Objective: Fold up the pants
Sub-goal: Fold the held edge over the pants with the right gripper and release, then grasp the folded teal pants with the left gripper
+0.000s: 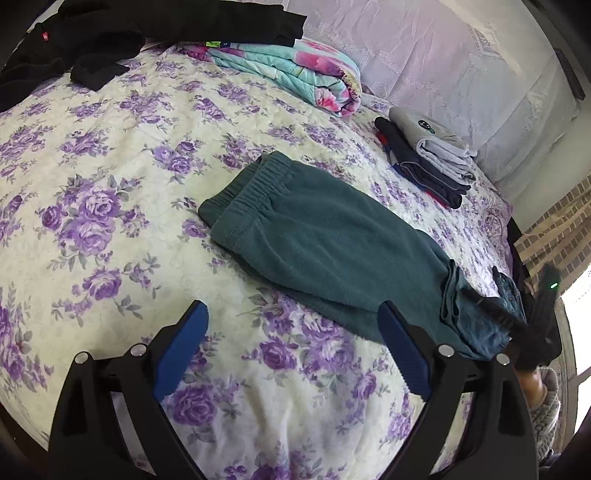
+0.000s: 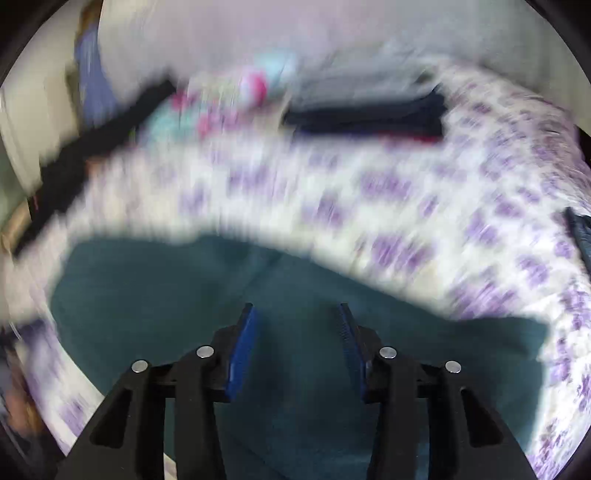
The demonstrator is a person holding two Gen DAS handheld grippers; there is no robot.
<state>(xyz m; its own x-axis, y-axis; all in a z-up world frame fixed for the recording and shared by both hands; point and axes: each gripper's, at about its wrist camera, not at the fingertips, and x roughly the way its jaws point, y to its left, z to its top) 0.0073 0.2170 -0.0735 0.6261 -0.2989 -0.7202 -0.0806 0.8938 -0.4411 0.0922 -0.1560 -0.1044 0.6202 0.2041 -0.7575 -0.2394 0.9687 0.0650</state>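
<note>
Dark green fleece pants (image 1: 314, 236) lie folded lengthwise on the floral bedspread (image 1: 110, 206), waistband toward the far left, legs running to the near right. My left gripper (image 1: 291, 314) is wide open and empty, above the bedspread just left of the pants' near edge. My right gripper (image 1: 517, 314) shows in the left wrist view at the leg end of the pants. In the right wrist view, which is blurred, my right gripper (image 2: 297, 314) is open, directly over the green pants (image 2: 184, 295); nothing sits between its pads.
A stack of folded clothes (image 1: 432, 162) sits at the far right of the bed. A folded floral quilt (image 1: 295, 74) and black garments (image 1: 110, 33) lie at the back. Lilac pillows (image 1: 443, 62) line the headboard. The bed edge drops off at right.
</note>
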